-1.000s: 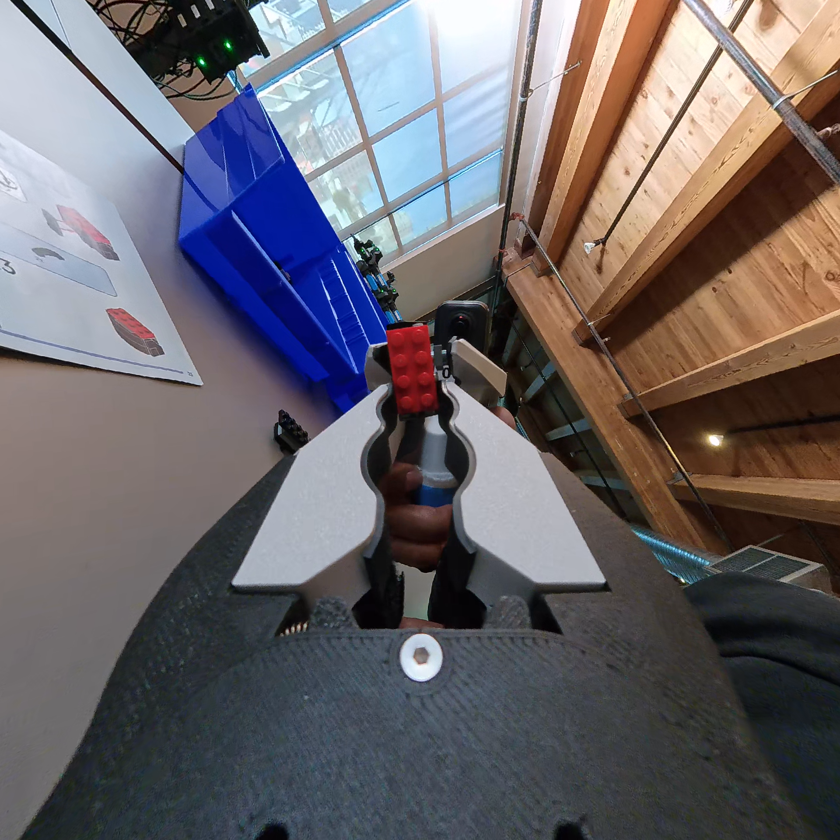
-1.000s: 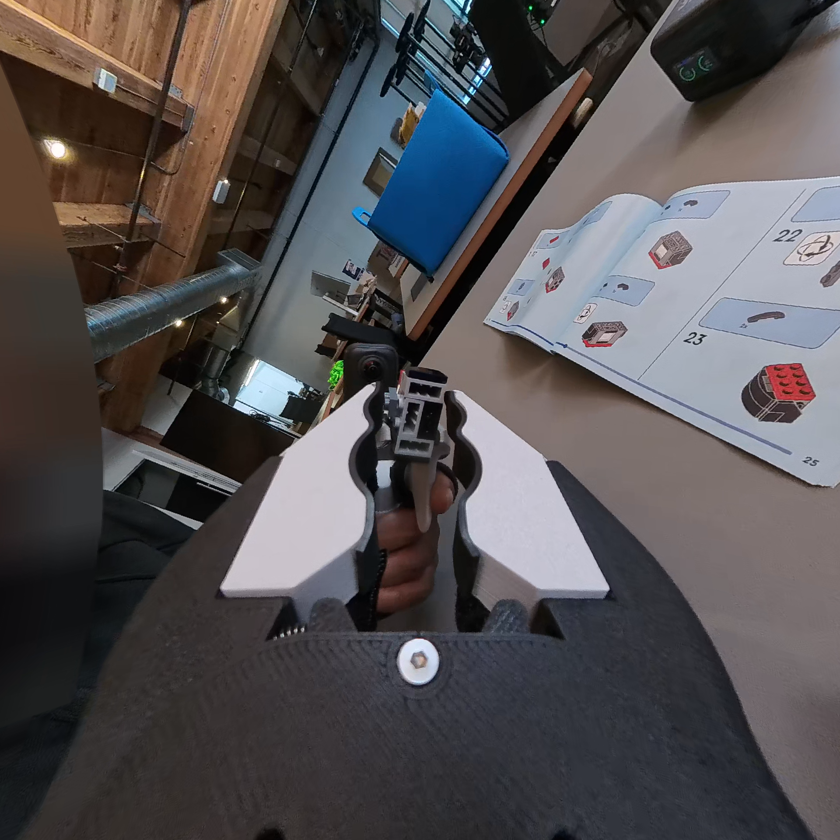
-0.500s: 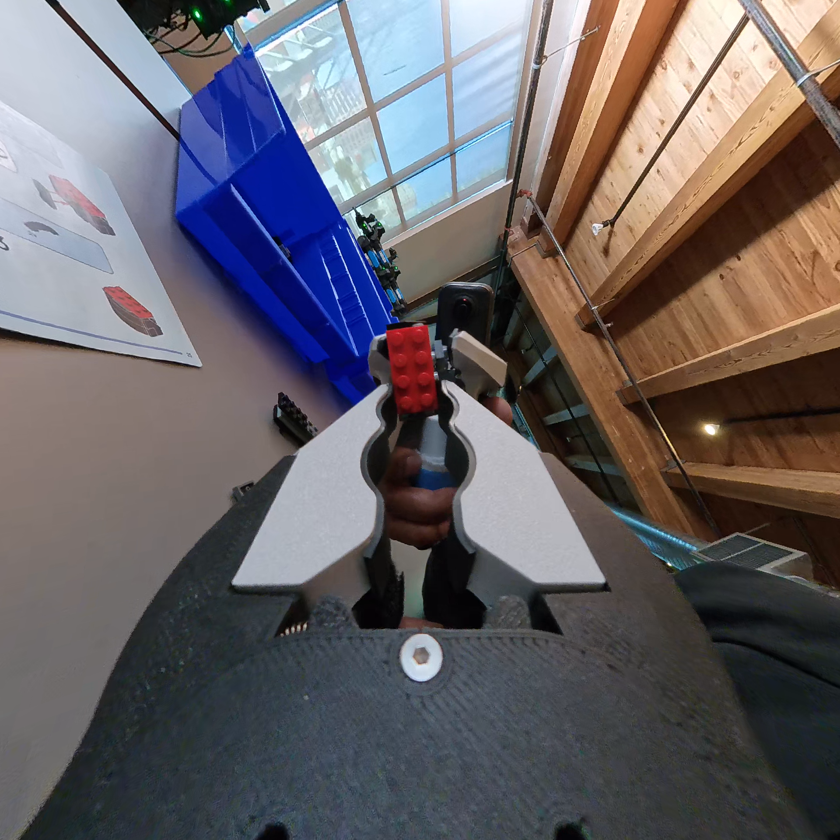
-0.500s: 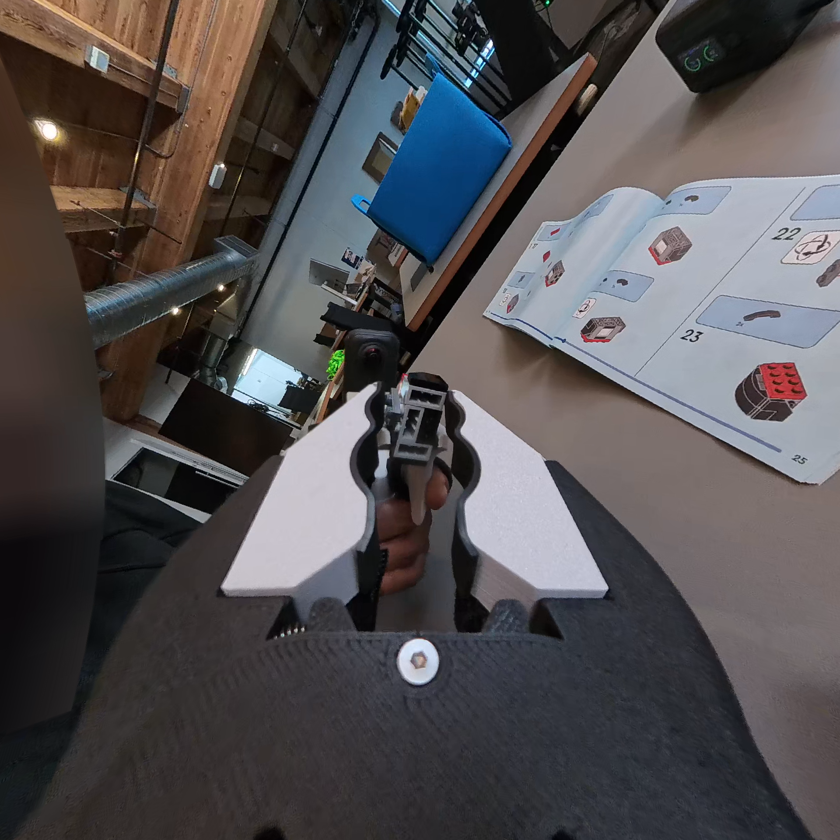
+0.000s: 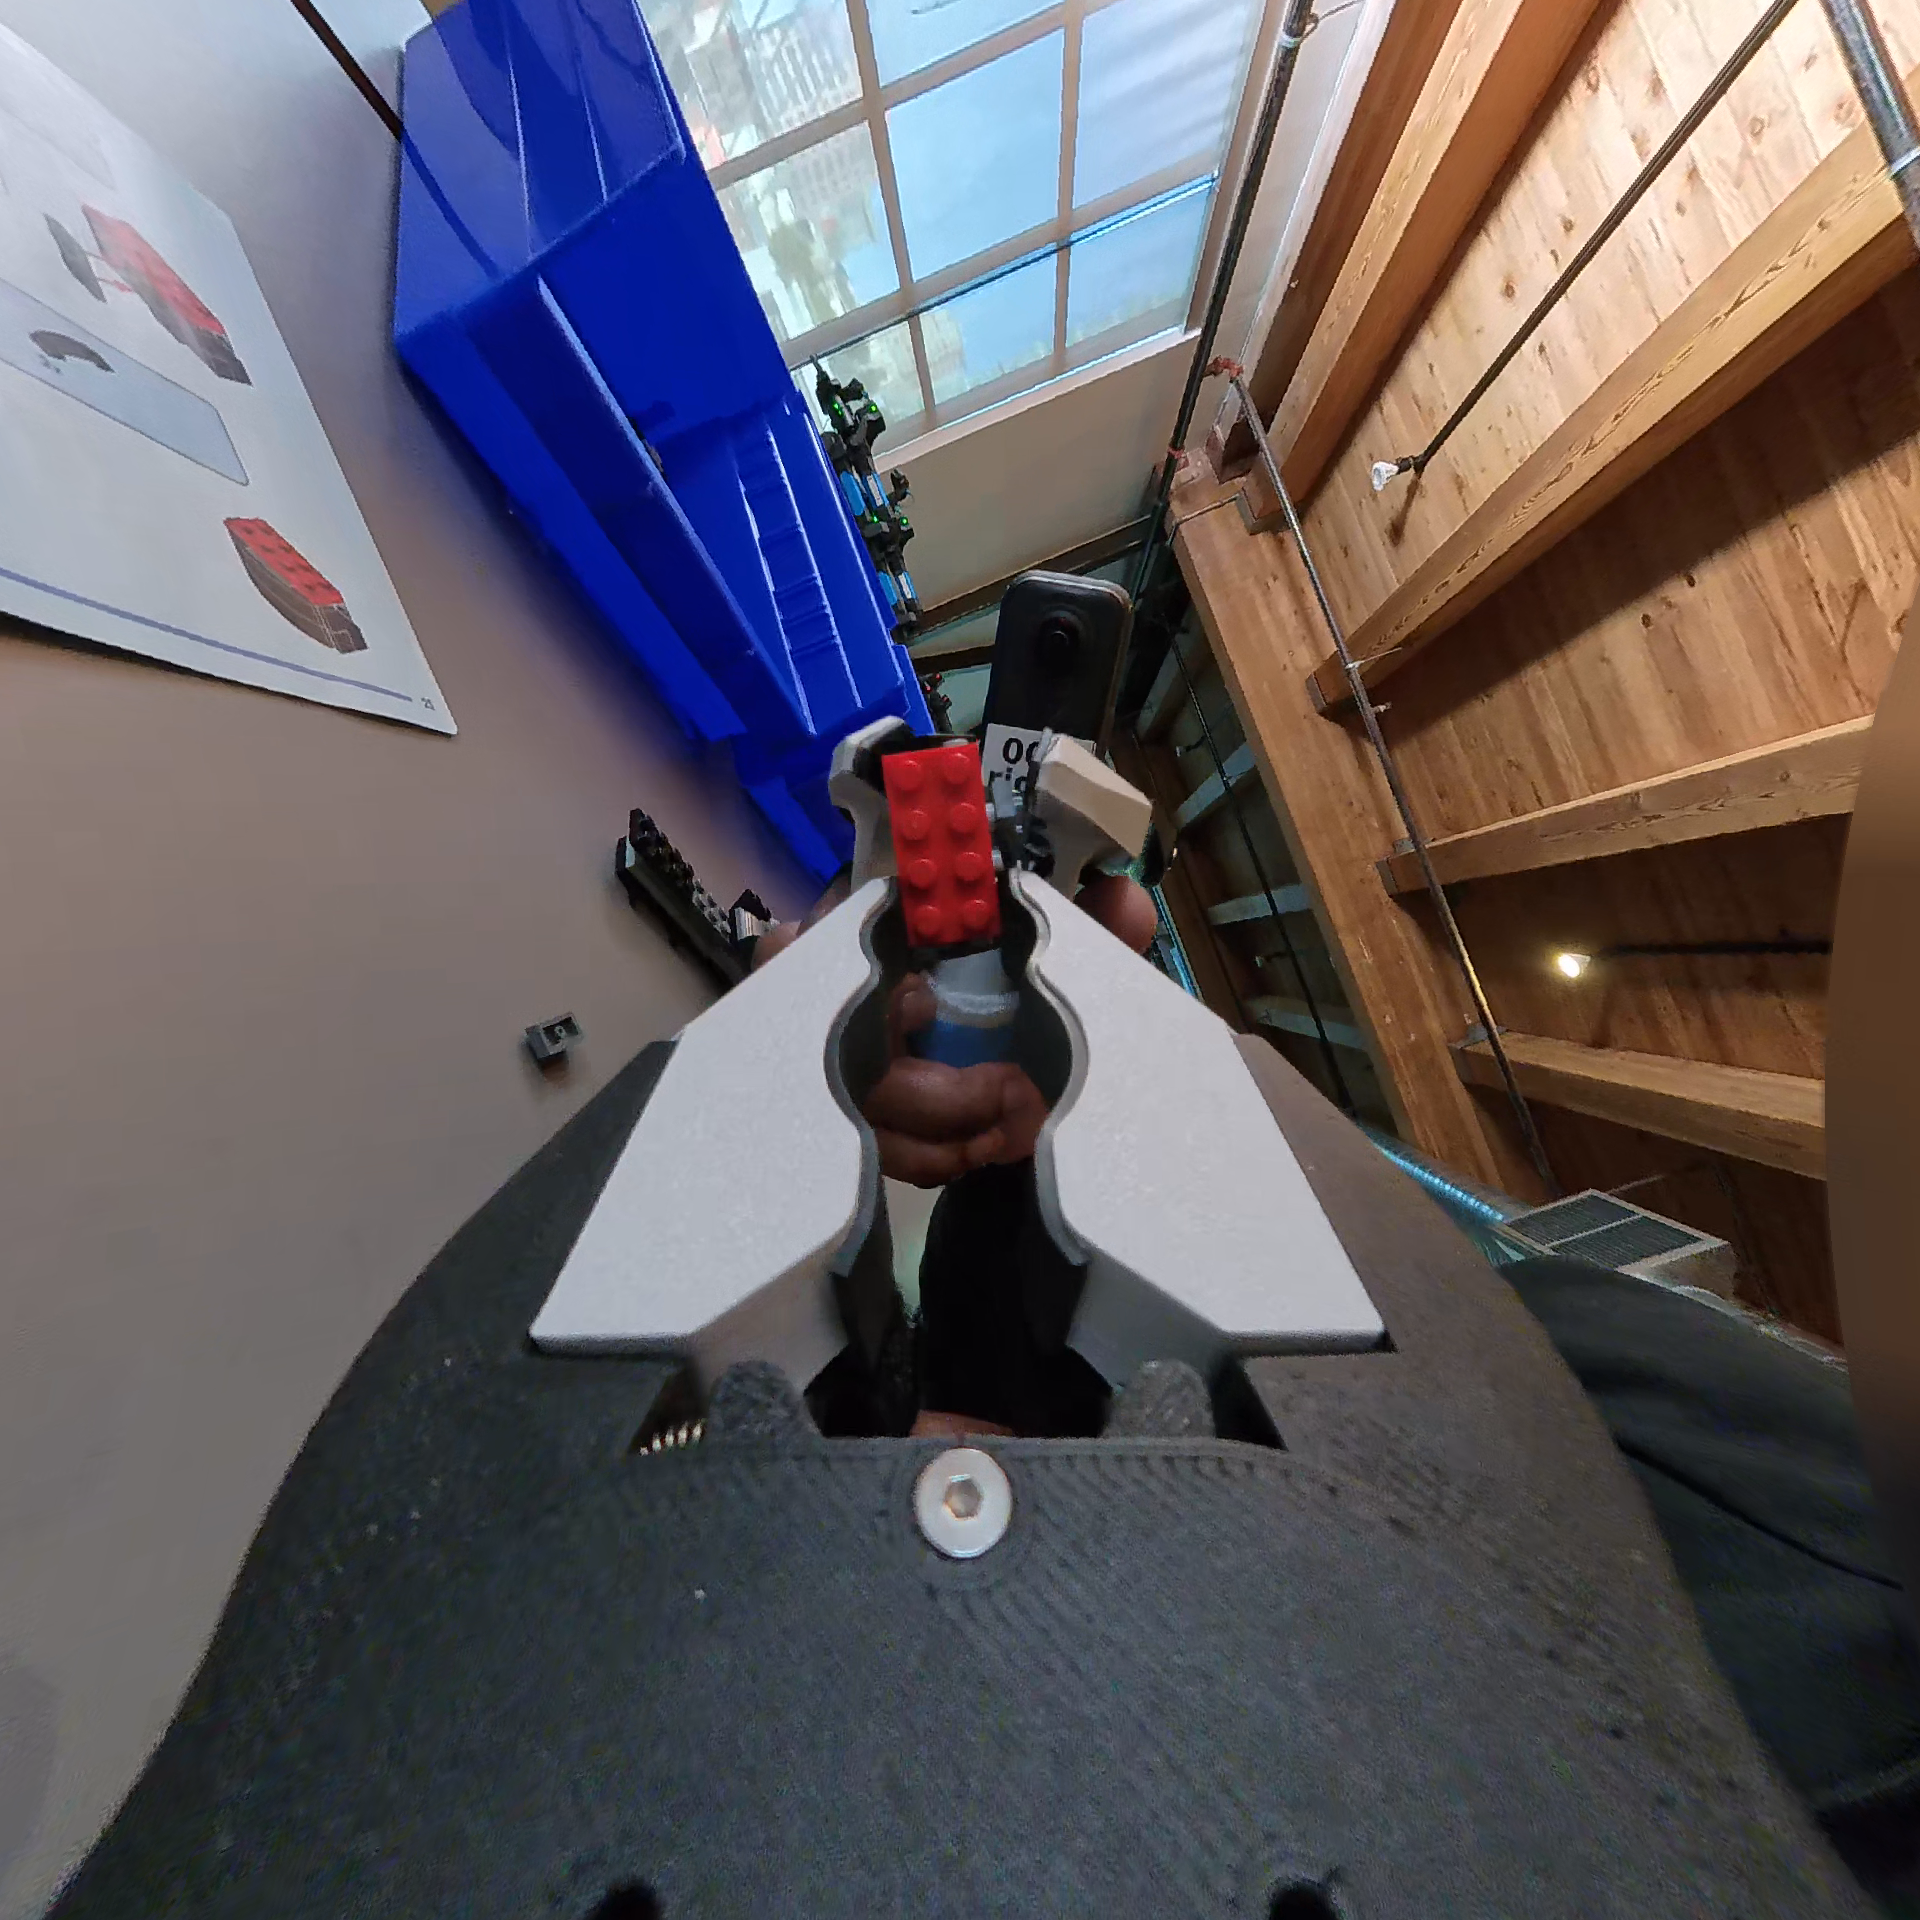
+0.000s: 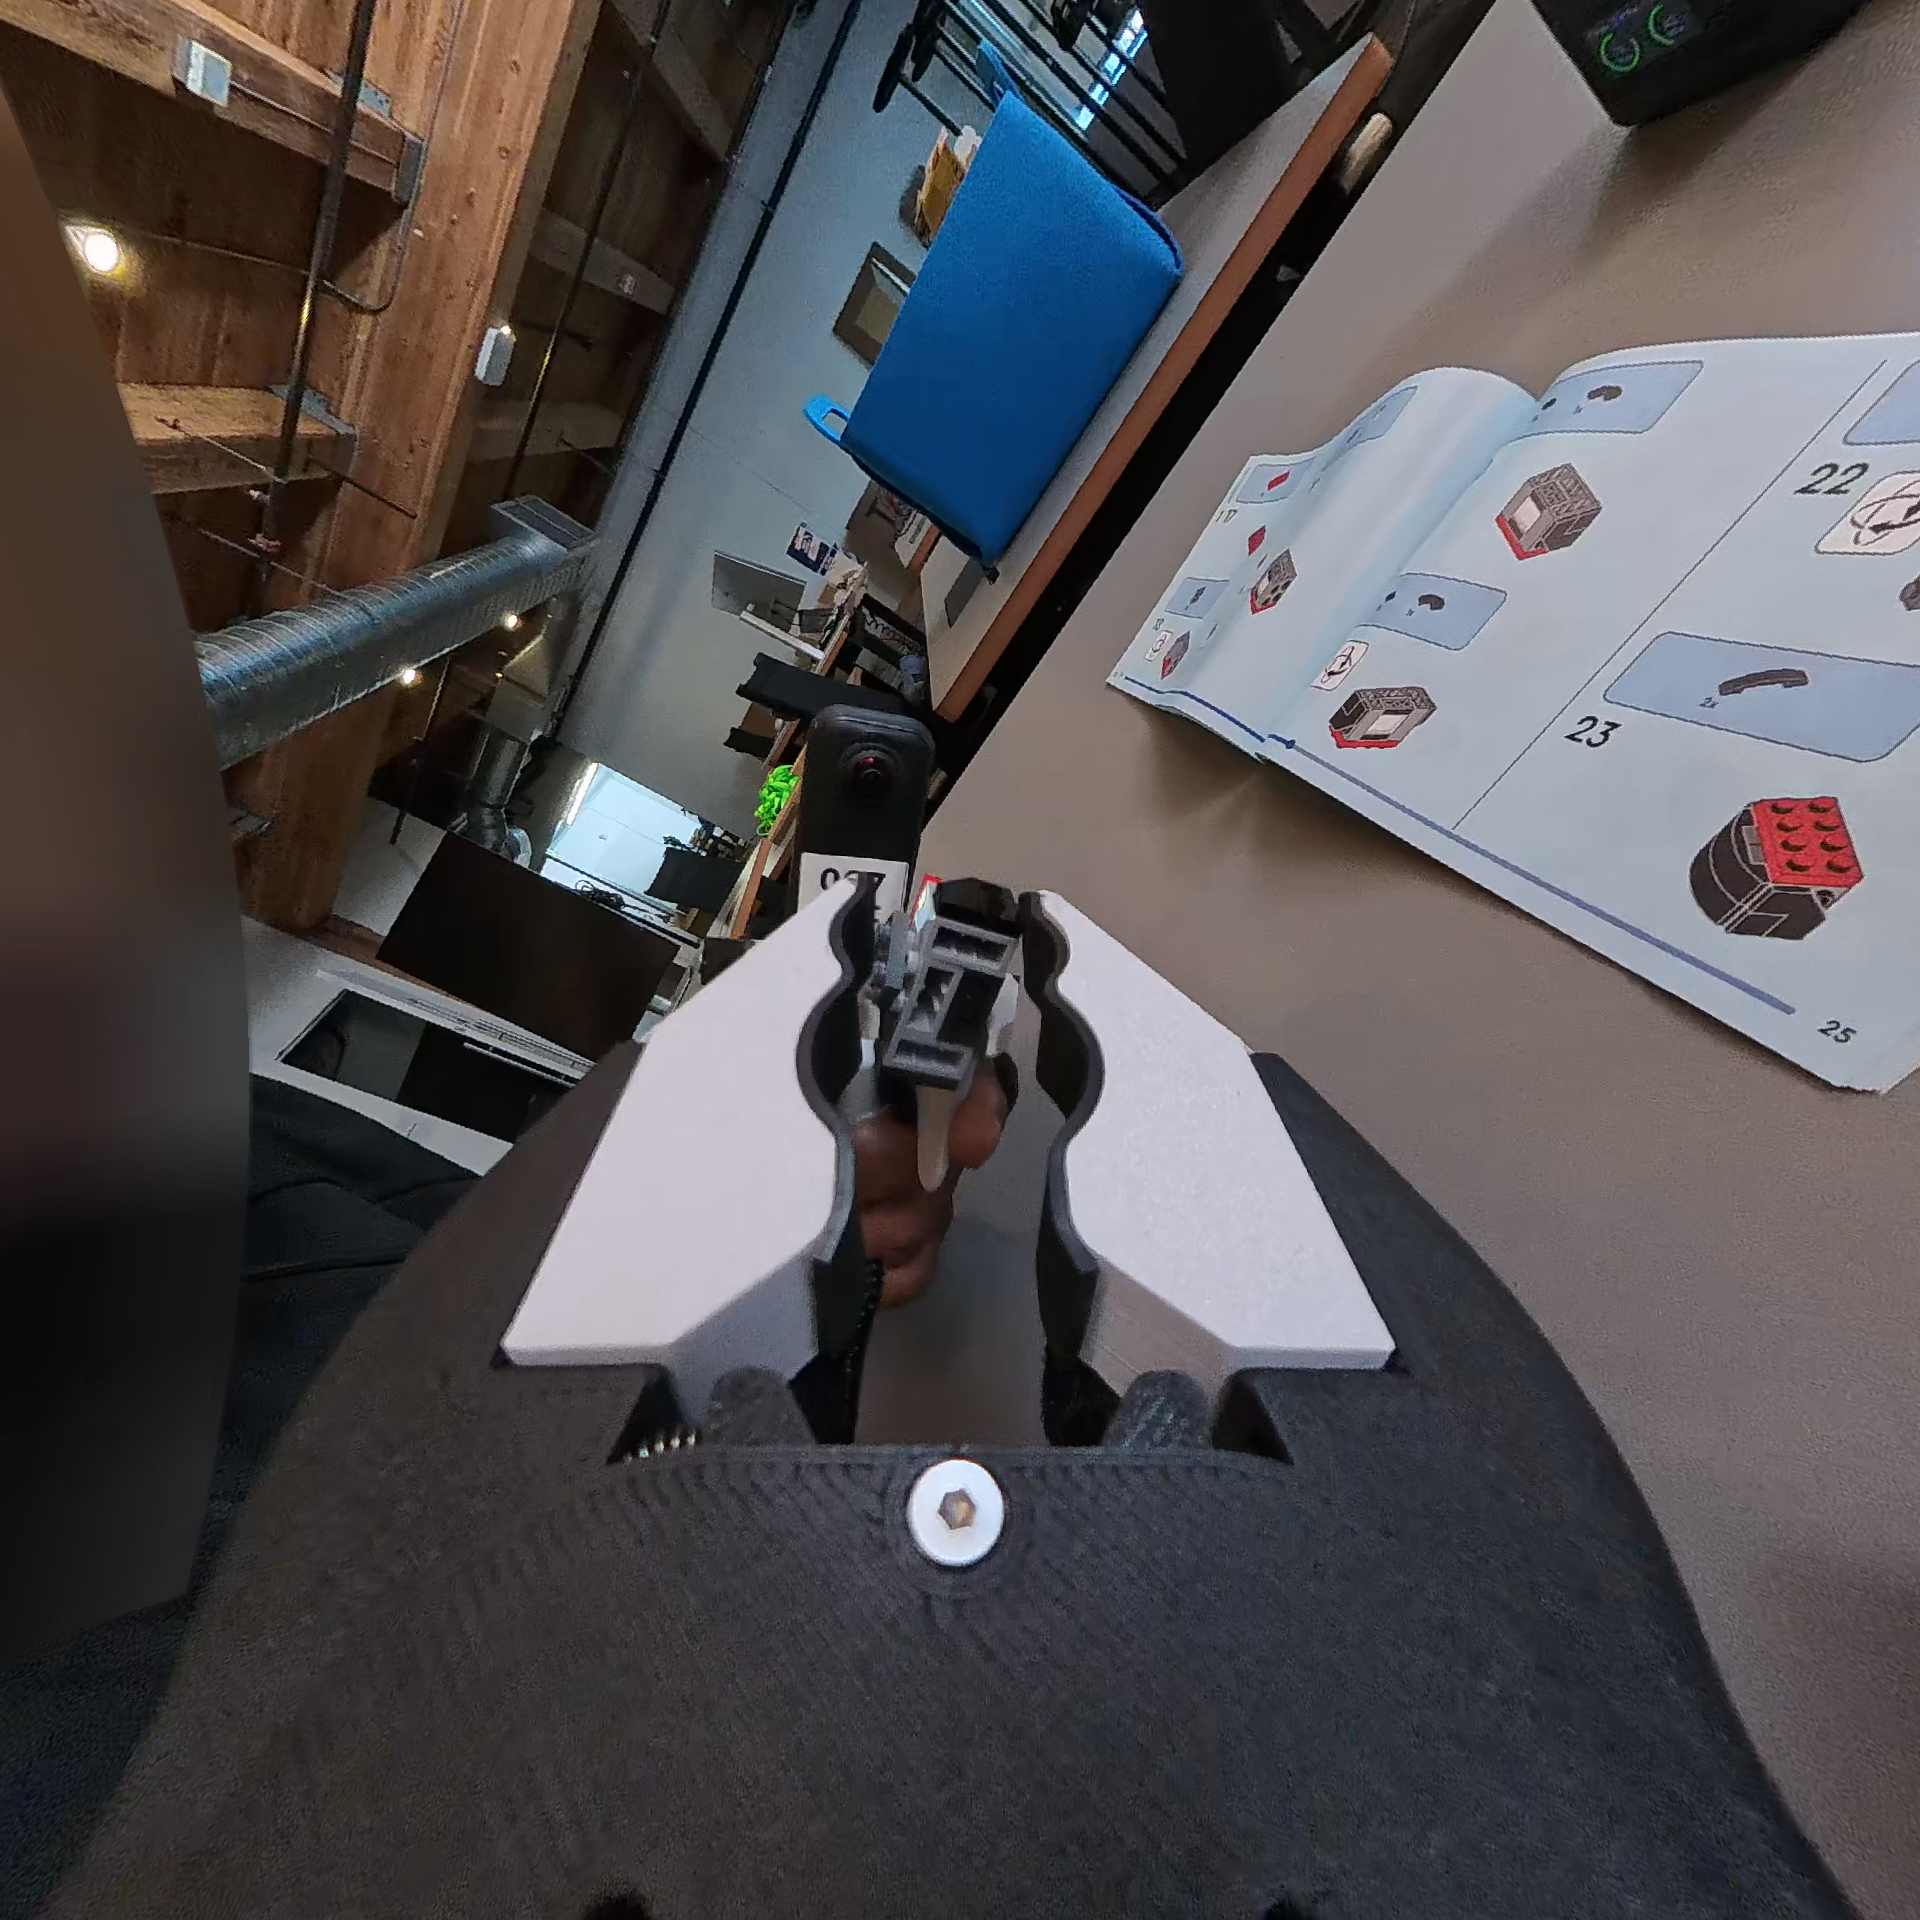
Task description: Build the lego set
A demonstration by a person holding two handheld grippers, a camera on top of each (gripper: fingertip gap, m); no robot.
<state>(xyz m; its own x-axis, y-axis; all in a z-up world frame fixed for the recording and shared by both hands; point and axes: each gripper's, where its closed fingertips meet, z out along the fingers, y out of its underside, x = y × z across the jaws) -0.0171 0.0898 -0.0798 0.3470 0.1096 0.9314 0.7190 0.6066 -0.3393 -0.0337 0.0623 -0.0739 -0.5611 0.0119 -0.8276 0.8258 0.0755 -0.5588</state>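
My left gripper (image 5: 943, 894) is shut on a red 2x4 brick (image 5: 938, 847), held studs toward the camera above the table. My right gripper (image 6: 945, 940) is shut on a dark grey and black lego assembly (image 6: 940, 997). The two grippers face each other tip to tip; the right gripper's pale fingers (image 5: 1091, 795) show just beyond the red brick in the left wrist view. A sliver of red (image 6: 928, 889) shows beyond the assembly in the right wrist view. The contact between brick and assembly is hidden.
An open instruction booklet (image 6: 1621, 665) lies on the brown table (image 6: 1351, 1039); it also shows in the left wrist view (image 5: 156, 436). A blue bin (image 5: 582, 353) stands behind. A black lego strip (image 5: 681, 904) and a small dark piece (image 5: 551, 1039) lie on the table. A black device (image 6: 1683, 42) sits far off. Only a small space, under 4 cm, lies between the two pairs of fingers.
Both grippers have moved closer together, still shut on their pieces. The opposite gripper and its camera look larger in each view. The views have tilted slightly.
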